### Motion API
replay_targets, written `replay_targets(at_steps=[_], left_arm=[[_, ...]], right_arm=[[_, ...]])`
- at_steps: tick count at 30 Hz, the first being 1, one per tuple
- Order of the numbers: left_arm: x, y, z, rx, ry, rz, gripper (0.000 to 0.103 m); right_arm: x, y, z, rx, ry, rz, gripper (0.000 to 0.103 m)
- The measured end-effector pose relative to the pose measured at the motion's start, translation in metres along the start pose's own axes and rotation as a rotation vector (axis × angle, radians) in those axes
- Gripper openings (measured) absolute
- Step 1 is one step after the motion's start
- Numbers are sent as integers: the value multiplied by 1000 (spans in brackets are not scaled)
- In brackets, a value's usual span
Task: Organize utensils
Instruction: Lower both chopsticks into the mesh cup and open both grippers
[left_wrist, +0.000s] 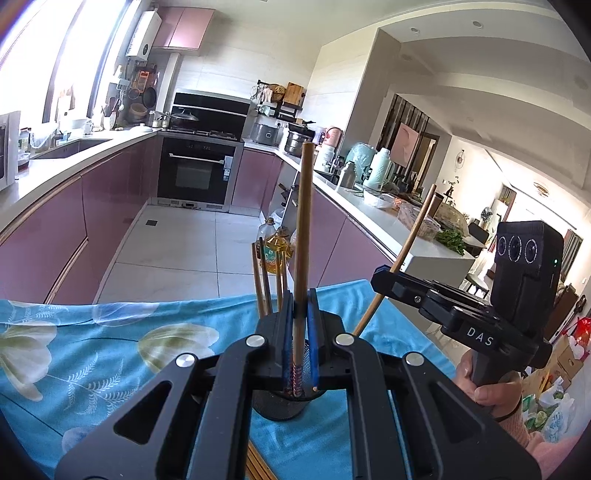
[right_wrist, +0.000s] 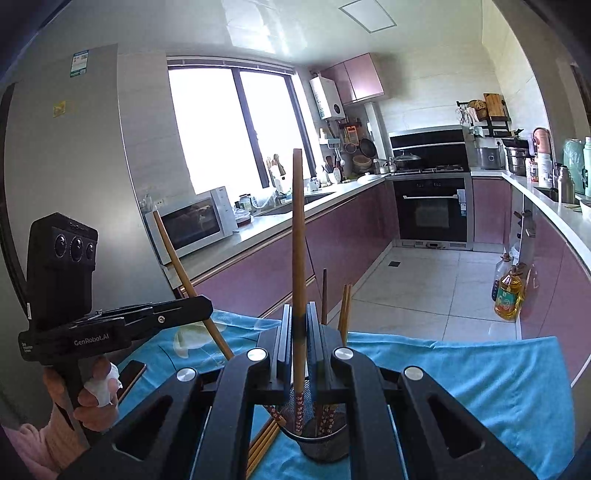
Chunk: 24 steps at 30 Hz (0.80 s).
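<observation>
A black mesh holder (left_wrist: 280, 406) (right_wrist: 325, 443) stands on the blue floral cloth (left_wrist: 110, 350) with several chopsticks in it. My left gripper (left_wrist: 300, 306) (right_wrist: 199, 306) is shut on a wooden chopstick (left_wrist: 304, 221) (right_wrist: 177, 258) whose patterned lower end reaches the holder's mouth. My right gripper (right_wrist: 300, 321) (left_wrist: 384, 275) is shut on another chopstick (right_wrist: 298, 229) (left_wrist: 410, 236), its patterned end down inside the holder. The two grippers hang side by side above the holder. More loose chopsticks (right_wrist: 262, 443) (left_wrist: 258, 465) lie on the cloth beside it.
A phone (right_wrist: 129, 376) lies on the cloth at the left. Beyond the table's far edge is the kitchen floor with oil bottles (right_wrist: 508, 291). Pink cabinets and worktops run along both sides; an oven (left_wrist: 195, 173) stands at the back.
</observation>
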<state>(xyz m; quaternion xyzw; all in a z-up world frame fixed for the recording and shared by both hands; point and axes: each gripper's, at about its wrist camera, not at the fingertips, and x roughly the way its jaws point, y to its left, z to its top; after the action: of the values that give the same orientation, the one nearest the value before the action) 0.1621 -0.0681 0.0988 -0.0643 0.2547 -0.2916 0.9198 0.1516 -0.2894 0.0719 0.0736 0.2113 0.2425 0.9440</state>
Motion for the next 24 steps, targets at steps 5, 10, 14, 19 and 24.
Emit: replay_targets(at_steps=[5,10,14,19,24], left_arm=[[15,-2,-4,24,43,26,8],[29,-3,-9,42,91,29,8],[36,-5,-14,54,123,28,8],[45,-5,-18,69,157,27,8],[54,-2,-23,81,188,29,8]], right_arm=[[13,-5,-3,11,24,-15,6],[24,-10,-9,16,62,-23,6],[31,-12,-15,16,99,-24,6],[42,-13,-22,15,146,-27,6],[51,-16,-29,14,191,-31,6]])
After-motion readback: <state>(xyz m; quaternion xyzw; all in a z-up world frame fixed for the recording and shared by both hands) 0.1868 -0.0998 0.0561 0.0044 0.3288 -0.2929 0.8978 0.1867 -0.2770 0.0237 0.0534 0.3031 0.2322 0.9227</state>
